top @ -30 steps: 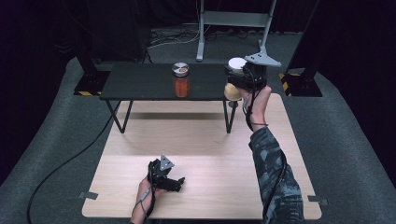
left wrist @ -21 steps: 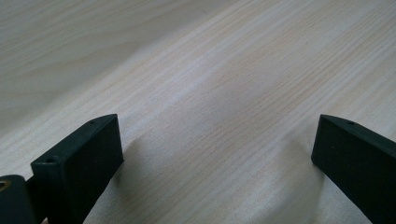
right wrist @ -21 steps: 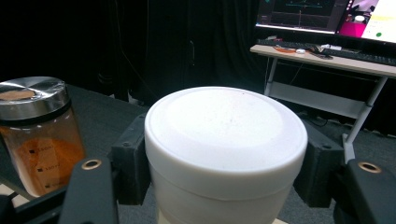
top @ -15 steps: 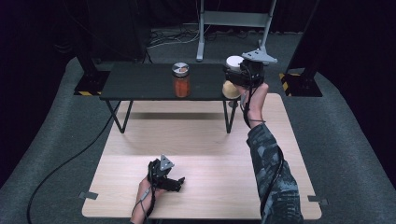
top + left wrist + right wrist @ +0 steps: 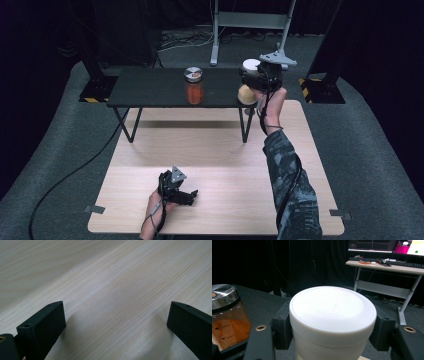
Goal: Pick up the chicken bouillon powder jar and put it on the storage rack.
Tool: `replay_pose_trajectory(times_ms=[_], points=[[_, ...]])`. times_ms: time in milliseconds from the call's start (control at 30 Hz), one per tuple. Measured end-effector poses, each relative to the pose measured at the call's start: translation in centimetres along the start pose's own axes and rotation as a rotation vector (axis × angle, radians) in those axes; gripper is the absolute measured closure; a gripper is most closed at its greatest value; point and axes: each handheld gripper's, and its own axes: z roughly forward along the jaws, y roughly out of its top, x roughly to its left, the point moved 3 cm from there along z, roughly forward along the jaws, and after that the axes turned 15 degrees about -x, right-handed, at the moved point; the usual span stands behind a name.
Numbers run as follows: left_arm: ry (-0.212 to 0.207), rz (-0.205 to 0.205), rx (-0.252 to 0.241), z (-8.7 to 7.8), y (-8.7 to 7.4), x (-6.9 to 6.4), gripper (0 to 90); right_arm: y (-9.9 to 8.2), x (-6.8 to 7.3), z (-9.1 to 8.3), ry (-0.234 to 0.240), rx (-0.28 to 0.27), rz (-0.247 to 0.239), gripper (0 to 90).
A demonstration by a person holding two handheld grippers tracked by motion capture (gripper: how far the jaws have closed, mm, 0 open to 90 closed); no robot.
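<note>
Black curtains are hanging behind a low black table where a jar of orange powder is standing. At its right end, the right gripper is clamping a white lidded tub. Nearer, the left gripper is resting on the wooden tabletop, jaws spread wide and empty.

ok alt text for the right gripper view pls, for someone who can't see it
The right gripper has its two black jaws clamped on the sides of a white lidded container, seen close from just above its round lid. A glass jar of orange powder with a metal lid stands at the left, and a desk with monitors sits behind in a dark room.
</note>
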Motion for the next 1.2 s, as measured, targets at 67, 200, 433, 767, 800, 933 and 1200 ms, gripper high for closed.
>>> replay_pose_trajectory(times_ms=[67, 200, 433, 767, 800, 933, 1200], points=[[0.000, 0.000, 0.000, 0.0, 0.0, 0.0, 1.5, -0.1, -0.1, -0.1, 0.001, -0.004, 0.002, 32.4], [0.002, 0.002, -0.001, 0.0, 0.0, -0.1, 1.4, -0.4, 0.0, -0.1, 0.000, -0.014, 0.004, 32.4], [0.003, 0.002, -0.001, 0.0, 0.0, -0.1, 1.5, -0.2, 0.0, -0.1, 0.002, -0.006, -0.004, 32.3], [0.003, 0.002, -0.002, 0.0, 0.0, -0.1, 1.5, 0.3, -0.2, -0.1, 0.012, 0.019, -0.004, 31.5], [0.003, 0.002, -0.002, 0.0, 0.0, -0.1, 1.4, 0.5, -0.2, -0.1, 0.014, 0.028, -0.002, 29.1], [0.003, 0.005, 0.000, 0.0, 0.0, -0.1, 1.5, 1.5, -0.2, 0.2, 0.010, 0.089, 0.018, 20.8], [0.005, 0.003, -0.003, 0.0, 0.0, -0.1, 1.4, 3.0, 0.2, 0.3, 0.022, 0.198, 0.013, 6.2]])
